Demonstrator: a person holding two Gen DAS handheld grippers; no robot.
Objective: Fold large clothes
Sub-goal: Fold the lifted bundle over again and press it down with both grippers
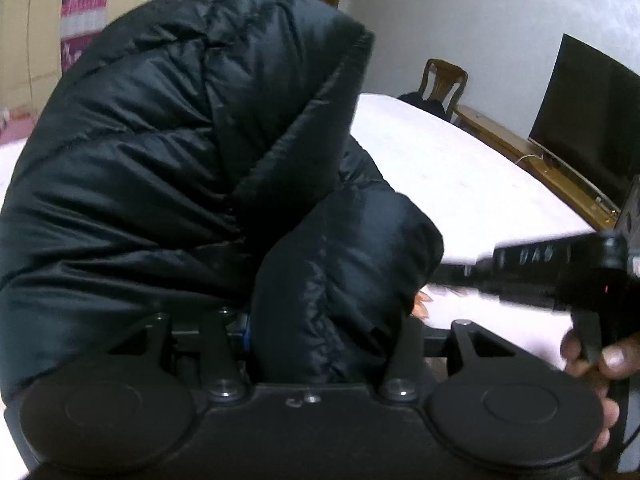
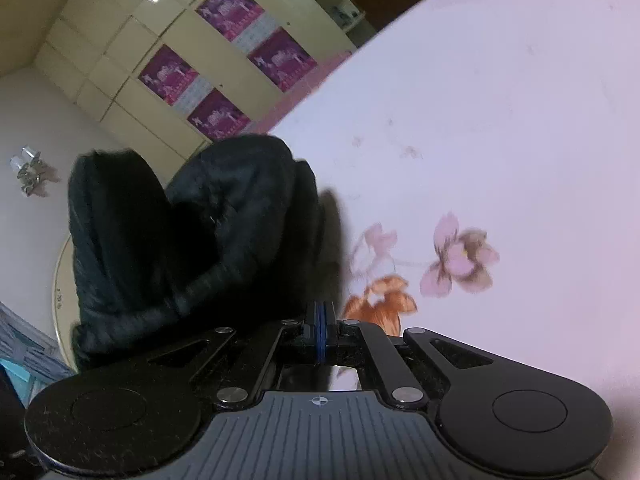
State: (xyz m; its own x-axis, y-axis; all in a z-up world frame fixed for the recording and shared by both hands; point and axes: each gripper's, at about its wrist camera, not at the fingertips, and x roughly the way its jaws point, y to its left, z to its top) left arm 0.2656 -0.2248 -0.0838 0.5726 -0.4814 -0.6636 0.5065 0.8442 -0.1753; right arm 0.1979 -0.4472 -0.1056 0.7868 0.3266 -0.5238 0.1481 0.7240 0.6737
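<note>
- We take the bed (image 1: pixel 460 168) as our landmark: a wide white sheet with pink and orange flowers printed on it (image 2: pixel 460 260).
- The black puffer jacket (image 1: pixel 180 160) is bunched up in a tall heap above the bed, filling most of the left wrist view. In the right wrist view it (image 2: pixel 180 240) rises at the left, over the flowered part of the sheet.
- Our left gripper (image 1: pixel 320 344) stands partly apart, with a thick padded fold of the jacket lying between its two fingers. We cannot tell whether the pads press on the cloth or it only rests there.
- Our right gripper (image 2: pixel 320 332) is fully closed, its blue-edged pads pressed together. The jacket's dark edge sits right at the tips, yet we cannot tell whether any cloth is pinched.
- From the left wrist view, the right gripper (image 1: pixel 472 276) reaches in from the right, low over the bed, its tips near the jacket's lower fold; a hand (image 1: pixel 596 364) grips its handle.
- Beyond the bed's far side stand a wooden chair (image 1: pixel 444 80) and a dark television (image 1: pixel 588 116) on a low wooden bench (image 1: pixel 532 160).
- Past the bed's other end is a cream wardrobe (image 2: pixel 132 60) bearing purple posters (image 2: pixel 232 8).
</note>
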